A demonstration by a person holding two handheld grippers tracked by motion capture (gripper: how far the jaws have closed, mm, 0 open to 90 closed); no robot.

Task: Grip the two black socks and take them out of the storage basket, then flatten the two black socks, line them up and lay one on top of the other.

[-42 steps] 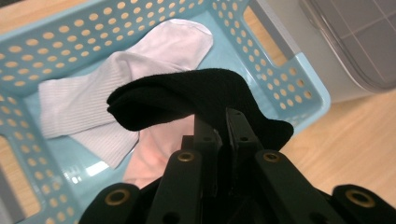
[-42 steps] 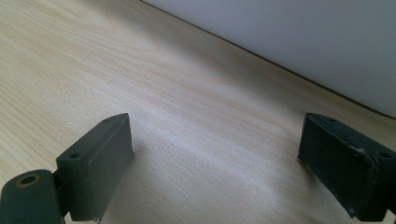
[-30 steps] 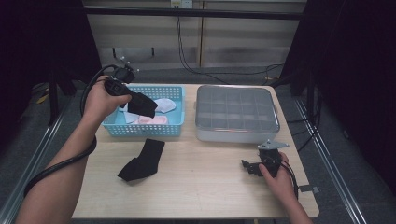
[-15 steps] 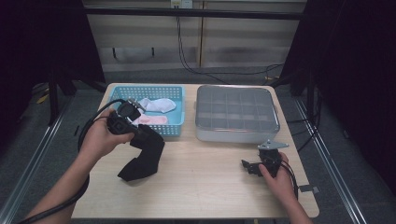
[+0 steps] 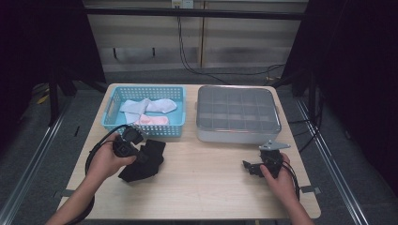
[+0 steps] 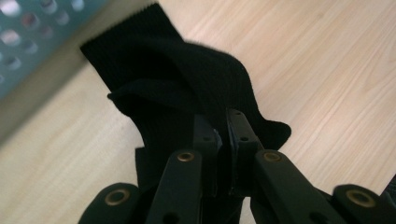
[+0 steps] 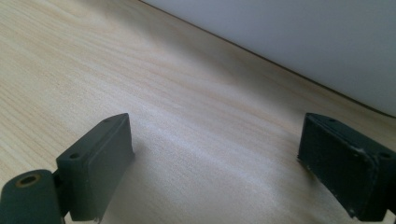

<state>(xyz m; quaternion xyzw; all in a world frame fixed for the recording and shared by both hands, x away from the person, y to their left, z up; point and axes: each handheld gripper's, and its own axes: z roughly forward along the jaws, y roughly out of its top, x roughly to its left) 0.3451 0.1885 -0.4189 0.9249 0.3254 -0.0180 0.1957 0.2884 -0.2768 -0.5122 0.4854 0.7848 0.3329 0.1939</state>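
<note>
A black sock (image 6: 187,84) hangs bunched from my left gripper (image 6: 223,126), whose jaws are shut on its fabric. In the high view my left gripper (image 5: 141,152) is low at the table's front left, in front of the blue basket (image 5: 109,112). The black sock (image 5: 143,161) in its jaws lies in a dark heap on the wood; whether another sock lies under it I cannot tell. My right gripper (image 5: 248,167) rests on the table at the front right, open, and points left. Its jaws (image 7: 215,154) stand wide apart with only bare wood between them.
The blue basket holds white socks (image 5: 148,105) and a pink sock (image 5: 152,120). A grey compartment box (image 5: 237,133) stands at the back right, its wall (image 7: 303,32) just beyond my right gripper. Bare table (image 5: 211,187) lies between the hands.
My left hand has come down from above the basket to the table's front left, bringing a black sock onto the black sock that lay there. The right hand has stayed put.
</note>
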